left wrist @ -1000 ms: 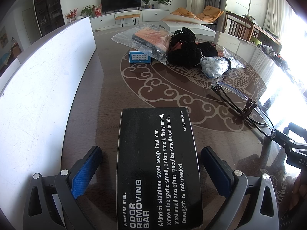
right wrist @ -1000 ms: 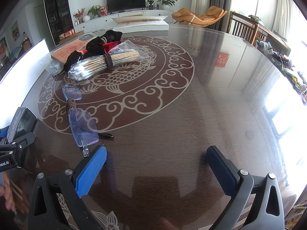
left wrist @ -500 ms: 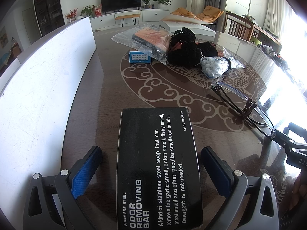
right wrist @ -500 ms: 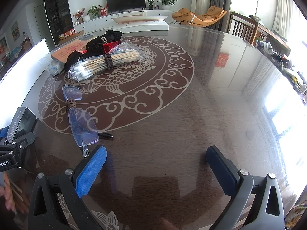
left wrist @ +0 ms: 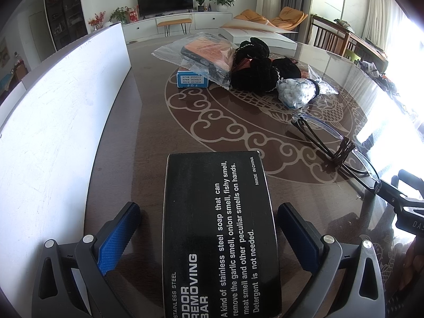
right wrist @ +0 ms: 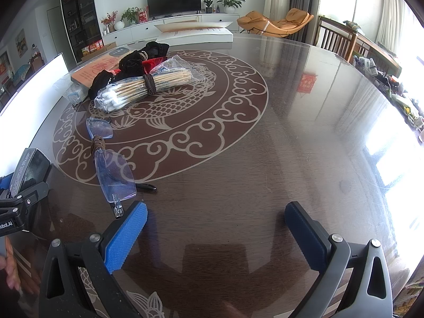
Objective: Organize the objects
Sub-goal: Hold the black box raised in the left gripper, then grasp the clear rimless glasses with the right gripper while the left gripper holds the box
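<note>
Straddling the soap box w/ my left gripper: jaws wide, pads each side w/o touching, so it lies free on the table, I judge for a grasp. Glasses between. Right gripper wide open, empty, over bare table.

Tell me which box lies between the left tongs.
The black soap box, lying flat between the open left tongs, neither pad touching it. The small blue box sits far off, under the plastic bag.
</note>
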A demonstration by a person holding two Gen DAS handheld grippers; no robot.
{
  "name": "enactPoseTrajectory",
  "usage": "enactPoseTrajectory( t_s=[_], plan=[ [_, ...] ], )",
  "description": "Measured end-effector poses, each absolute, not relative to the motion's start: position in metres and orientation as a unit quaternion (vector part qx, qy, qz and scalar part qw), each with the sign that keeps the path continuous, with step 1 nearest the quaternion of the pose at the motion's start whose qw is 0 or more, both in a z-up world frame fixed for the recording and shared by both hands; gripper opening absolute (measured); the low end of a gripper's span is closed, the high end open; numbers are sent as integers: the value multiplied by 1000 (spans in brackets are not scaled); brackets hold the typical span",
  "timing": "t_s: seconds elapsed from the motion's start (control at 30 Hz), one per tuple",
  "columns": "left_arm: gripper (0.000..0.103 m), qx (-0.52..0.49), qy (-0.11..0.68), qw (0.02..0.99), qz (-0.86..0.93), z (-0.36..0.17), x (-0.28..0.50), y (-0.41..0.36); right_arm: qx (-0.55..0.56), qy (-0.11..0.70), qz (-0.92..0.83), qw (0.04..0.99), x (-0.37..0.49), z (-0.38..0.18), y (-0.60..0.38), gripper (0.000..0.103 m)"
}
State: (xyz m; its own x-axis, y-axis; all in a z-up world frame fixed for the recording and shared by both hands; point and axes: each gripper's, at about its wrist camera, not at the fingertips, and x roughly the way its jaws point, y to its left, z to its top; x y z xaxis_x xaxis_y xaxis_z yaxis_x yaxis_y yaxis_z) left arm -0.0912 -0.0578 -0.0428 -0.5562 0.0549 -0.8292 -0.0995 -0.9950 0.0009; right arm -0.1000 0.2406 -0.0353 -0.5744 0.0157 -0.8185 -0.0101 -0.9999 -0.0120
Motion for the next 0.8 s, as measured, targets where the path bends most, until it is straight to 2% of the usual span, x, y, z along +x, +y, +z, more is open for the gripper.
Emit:
enactPoseTrajectory(
  t_s=[0.4, 0.5, 0.67, 0.7, 0.73, 0.77, 0.8],
  plan=[
    [103, -465, 22, 41, 884, -42, -92, -58, -477, -3, 879, 4, -101, -33, 241, 103],
    [103, -466, 22, 42, 884, -43, -92, -59, -477, 39, 877, -46, -103, -17, 240, 103],
    [103, -487, 30, 56, 871, -40, -96, -60, -510, -30, 851, -120, -136, -1, 198, 103],
    [98, -485, 26, 57, 872, -39, -94, -62, -509, -41, 850, -131, -141, 3, 190, 103],
    [87, -483, 28, 53, 874, -37, -93, -64, -511, -47, 845, -148, -147, 5, 182, 103],
    [83, -481, 30, 53, 874, -36, -92, -64, -523, -51, 835, -164, -153, 4, 173, 103],
    [68, -478, 32, 55, 876, -34, -91, -65, -538, -54, 823, -175, -160, 0, 163, 103]
  ],
)
